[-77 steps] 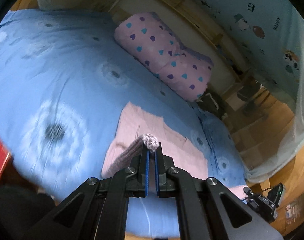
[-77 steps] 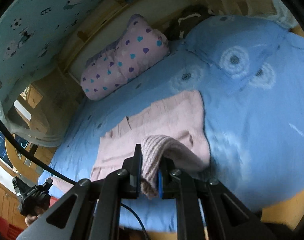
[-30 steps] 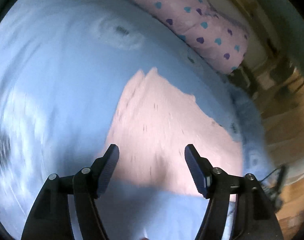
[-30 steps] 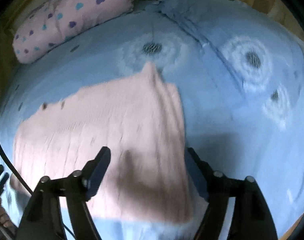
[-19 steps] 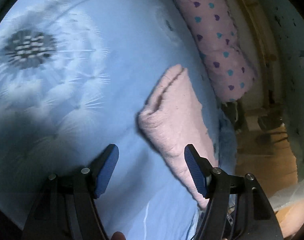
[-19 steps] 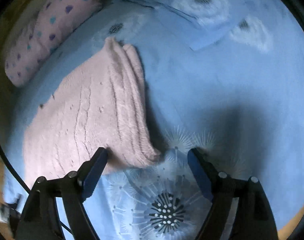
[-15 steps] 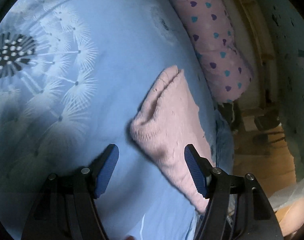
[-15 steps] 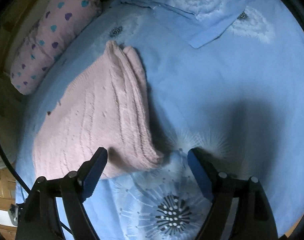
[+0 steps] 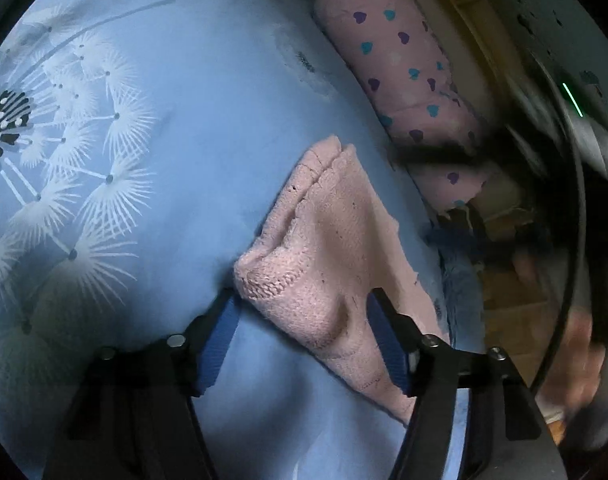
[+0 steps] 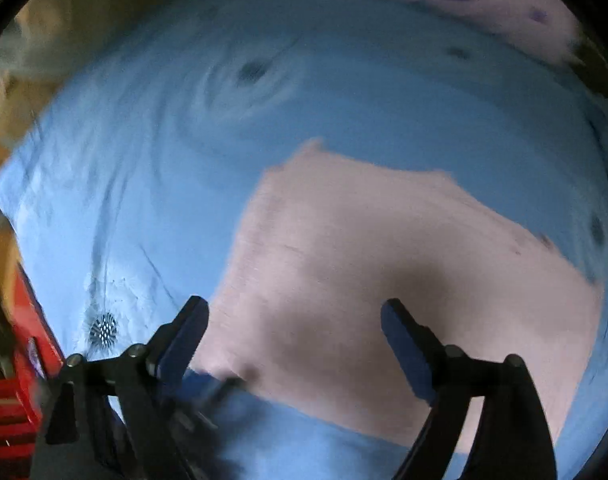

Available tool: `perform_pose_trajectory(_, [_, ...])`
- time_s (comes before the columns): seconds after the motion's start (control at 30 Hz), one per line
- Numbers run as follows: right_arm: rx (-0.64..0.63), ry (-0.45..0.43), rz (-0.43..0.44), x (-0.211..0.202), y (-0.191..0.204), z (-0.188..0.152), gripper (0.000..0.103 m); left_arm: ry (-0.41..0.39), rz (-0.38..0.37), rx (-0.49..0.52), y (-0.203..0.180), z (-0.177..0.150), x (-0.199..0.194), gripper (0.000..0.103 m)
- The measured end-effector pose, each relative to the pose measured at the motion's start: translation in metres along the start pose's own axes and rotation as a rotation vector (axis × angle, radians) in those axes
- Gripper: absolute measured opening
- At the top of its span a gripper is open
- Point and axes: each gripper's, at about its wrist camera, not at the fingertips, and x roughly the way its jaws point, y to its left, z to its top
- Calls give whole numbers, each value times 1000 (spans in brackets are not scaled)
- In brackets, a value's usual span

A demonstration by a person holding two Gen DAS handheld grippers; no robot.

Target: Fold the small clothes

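Home bedroom. A bed [image 9: 191, 80] fills both views, covered in a blue sheet printed with white dandelion heads; a pink pillow [image 9: 404, 72] with purple and teal hearts lies along its far edge. Wooden frame or flooring [image 9: 512, 304] shows beyond the mattress, with a pale patterned curtain [image 9: 552, 12] behind the pillow.
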Motion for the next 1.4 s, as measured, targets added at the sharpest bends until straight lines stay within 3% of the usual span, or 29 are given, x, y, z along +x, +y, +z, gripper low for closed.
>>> perform_pose_trajectory(0.07, [-58, 93, -80, 28, 34, 21, 95, 3, -7, -35, 8, 4, 0, 29])
perform_pose_trajectory(0.13, [-38, 158, -153, 51, 47, 28, 95, 12, -19, -93, 19, 10, 1, 10])
perform_pose_trajectory(0.23, [38, 224, -236, 81, 45, 33, 94, 15, -42, -175, 32, 14, 3, 5])
perform_pose_trajectory(0.37, [71, 216, -289, 91, 42, 29, 84, -1, -32, -130, 25, 15, 9, 4])
perform_pose_trajectory(0.4, [78, 203, -297, 88, 42, 28, 71, -5, -41, -119, 24, 18, 13, 4])
perform_pose_trajectory(0.43, [99, 184, -329, 82, 41, 28, 45, -4, -46, -108, 23, 22, 17, 3])
perform_pose_trajectory(0.5, [187, 171, -319, 72, 27, 25, 24, 25, -62, -105, 20, 29, 26, 0])
perform_pose_trajectory(0.53, [226, 159, -282, 68, 19, 24, 21, 47, -72, -106, 19, 31, 28, 0])
perform_pose_trajectory(0.63, [261, 100, -197, 52, 8, 21, 18, 95, -83, -85, 11, 39, 26, 0])
perform_pose_trajectory(0.67, [258, 79, -186, 45, 5, 20, 18, 68, -28, -15, 3, 42, 20, 0])
perform_pose_trajectory(0.73, [238, 42, -196, 30, 6, 19, 17, 39, -10, 22, -4, 43, 12, 0])
perform_pose_trajectory(0.87, [195, 15, -219, 5, 23, 21, 15, -3, 2, -12, -6, 48, -15, 0])
perform_pose_trajectory(0.97, [176, 3, -155, -8, 38, 19, 14, -143, 63, 46, -21, 47, -49, 0])
perform_pose_trajectory(1.07, [125, -24, -73, -22, 58, 22, 14, -207, 78, 103, -30, 45, -68, 0])
perform_pose_trajectory(1.23, [159, -77, 21, -42, 35, 31, 14, -192, -34, 210, -45, 36, -79, 0])
perform_pose_trajectory(1.4, [142, -113, 43, -61, 3, 26, 14, -146, -177, 367, -89, 20, -64, 0])
